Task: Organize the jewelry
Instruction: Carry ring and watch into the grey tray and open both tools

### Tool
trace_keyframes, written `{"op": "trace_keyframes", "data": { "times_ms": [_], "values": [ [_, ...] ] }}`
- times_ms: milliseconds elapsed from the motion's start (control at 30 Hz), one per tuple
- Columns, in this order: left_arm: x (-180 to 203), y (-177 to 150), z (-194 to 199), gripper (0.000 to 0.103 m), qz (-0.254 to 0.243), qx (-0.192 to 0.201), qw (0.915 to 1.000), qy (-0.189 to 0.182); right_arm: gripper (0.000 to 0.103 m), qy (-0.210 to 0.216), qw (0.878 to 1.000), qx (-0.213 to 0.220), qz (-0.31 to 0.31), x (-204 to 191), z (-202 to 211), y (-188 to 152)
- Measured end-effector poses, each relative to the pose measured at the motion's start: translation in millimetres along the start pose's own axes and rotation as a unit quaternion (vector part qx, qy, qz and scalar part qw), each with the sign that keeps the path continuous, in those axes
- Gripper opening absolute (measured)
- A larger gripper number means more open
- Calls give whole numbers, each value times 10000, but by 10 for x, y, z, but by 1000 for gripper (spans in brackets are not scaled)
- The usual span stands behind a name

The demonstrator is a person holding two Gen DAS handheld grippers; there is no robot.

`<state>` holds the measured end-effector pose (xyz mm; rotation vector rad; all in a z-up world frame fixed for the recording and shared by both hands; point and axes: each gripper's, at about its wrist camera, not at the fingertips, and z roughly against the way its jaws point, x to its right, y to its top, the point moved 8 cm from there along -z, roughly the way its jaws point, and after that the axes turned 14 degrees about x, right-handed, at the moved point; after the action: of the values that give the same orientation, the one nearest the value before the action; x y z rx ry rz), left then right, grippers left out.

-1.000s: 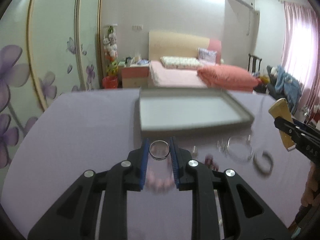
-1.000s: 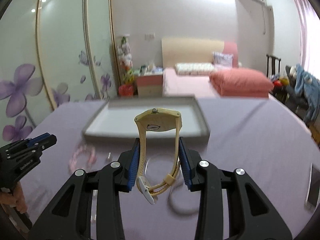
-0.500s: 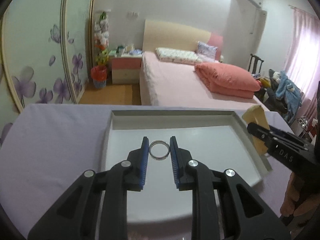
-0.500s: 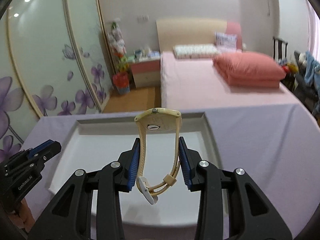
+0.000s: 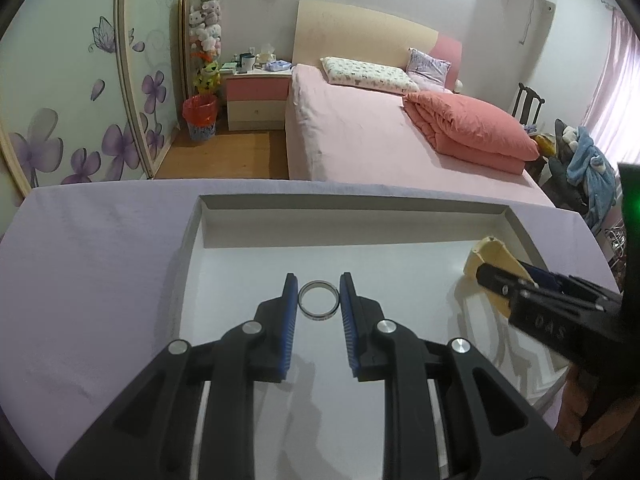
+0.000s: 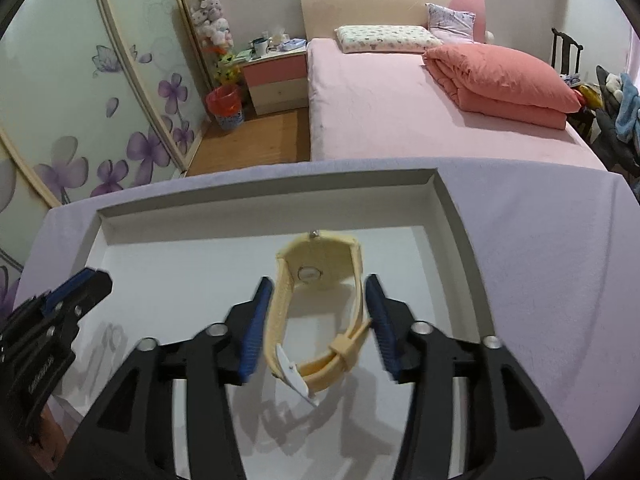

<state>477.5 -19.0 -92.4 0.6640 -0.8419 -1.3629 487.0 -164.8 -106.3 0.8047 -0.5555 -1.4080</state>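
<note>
Now, working L to R across the tray (image 5: 192,236): your left gripper (image 5: 319,300) has its jaws apart w/ the ring (image 5: 319,305) lying between them near the tray's middle, prob. just clear of both pads. It looks light, hard metal, smooth, so likely to skid or roll; pinch it across the outer edge if you re-grab. Toward the tray's right side, your right gripper (image 6: 319,312) also has its jaws apart around the watch (image 6: 320,308); can't tell if it's fully resting yet. Strap looks soft, rubbery, light; hold it by both strap sides, not the buckle.
</note>
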Motion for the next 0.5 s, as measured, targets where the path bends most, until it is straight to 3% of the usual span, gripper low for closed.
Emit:
{"op": "trace_keyframes", "data": {
  "times_ms": [100, 233, 500],
  "values": [
    [-10, -13, -34, 22, 38, -36, 10000, -3, 54, 98, 9999, 125, -27, 24, 80, 13],
    [-38, -15, -29, 32, 74, 25, 10000, 13, 54, 244, 9992, 273, -183, 92, 155, 77],
    [-141, 36, 73, 33, 213, 187, 9996, 95, 54, 235, 9981, 563, -122, 114, 274, 157]
  ]
}}
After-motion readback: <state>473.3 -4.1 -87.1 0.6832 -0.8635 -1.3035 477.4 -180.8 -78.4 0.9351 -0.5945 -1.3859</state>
